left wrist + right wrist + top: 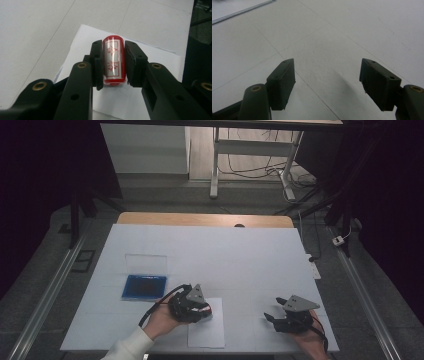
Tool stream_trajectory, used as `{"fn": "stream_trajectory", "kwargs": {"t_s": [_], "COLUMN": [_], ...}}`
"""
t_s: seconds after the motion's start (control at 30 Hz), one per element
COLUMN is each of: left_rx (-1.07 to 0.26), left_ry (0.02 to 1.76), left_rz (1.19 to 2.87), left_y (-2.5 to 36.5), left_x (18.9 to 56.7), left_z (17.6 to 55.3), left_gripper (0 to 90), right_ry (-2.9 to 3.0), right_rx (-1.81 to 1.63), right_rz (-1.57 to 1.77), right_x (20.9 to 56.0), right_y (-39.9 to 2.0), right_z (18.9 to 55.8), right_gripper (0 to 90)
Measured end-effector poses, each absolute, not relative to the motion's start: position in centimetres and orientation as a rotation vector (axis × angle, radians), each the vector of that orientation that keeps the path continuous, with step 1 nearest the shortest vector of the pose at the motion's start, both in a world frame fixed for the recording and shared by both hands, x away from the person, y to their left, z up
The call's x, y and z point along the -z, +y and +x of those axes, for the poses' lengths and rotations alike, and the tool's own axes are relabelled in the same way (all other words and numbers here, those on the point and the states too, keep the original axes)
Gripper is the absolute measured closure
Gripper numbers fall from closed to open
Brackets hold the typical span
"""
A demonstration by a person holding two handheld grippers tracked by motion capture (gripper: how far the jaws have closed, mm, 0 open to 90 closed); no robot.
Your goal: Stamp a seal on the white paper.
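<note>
the counter (250, 255) is carrying a white sheet (207, 330) near its front edge and, to the left, an open blue ink pad (144, 286). the left gripper (202, 311) is hovering over the sheet's top edge, its jaws clenched on a red stamp (114, 61) that is lying crosswise between the pads, label facing the camera. to stamp well, the stamp's face should be coming down flat and square onto the paper, pressed evenly without rocking, then lifted straight off so the mark is not smearing. whether it is inked cannot be told. the right gripper (276, 316) is idling off the sheet's right side, jaws released and holding nothing; it could be pinning the paper.
</note>
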State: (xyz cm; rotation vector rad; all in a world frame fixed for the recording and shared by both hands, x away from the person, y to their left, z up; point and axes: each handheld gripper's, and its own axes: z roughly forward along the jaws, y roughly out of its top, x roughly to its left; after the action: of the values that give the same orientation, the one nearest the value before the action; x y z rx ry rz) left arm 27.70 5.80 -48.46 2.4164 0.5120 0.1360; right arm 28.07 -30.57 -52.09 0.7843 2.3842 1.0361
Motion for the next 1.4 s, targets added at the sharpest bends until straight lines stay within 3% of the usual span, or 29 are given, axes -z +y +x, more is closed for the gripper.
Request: {"fn": "stream_trajectory", "kwargs": {"t_s": [1.4], "left_rx": [-0.142], "left_ry": [0.517], "left_rz": [2.514], "left_y": [4.5], "left_x": [49.2], "left_z": [27.7], "left_gripper": [70.7], "right_ry": [2.386], "right_rx": [-1.024], "right_rz": [0.780], "right_x": [52.2], "right_y": [-30.5], "right_z": [28.1], "right_gripper": [28.4]}}
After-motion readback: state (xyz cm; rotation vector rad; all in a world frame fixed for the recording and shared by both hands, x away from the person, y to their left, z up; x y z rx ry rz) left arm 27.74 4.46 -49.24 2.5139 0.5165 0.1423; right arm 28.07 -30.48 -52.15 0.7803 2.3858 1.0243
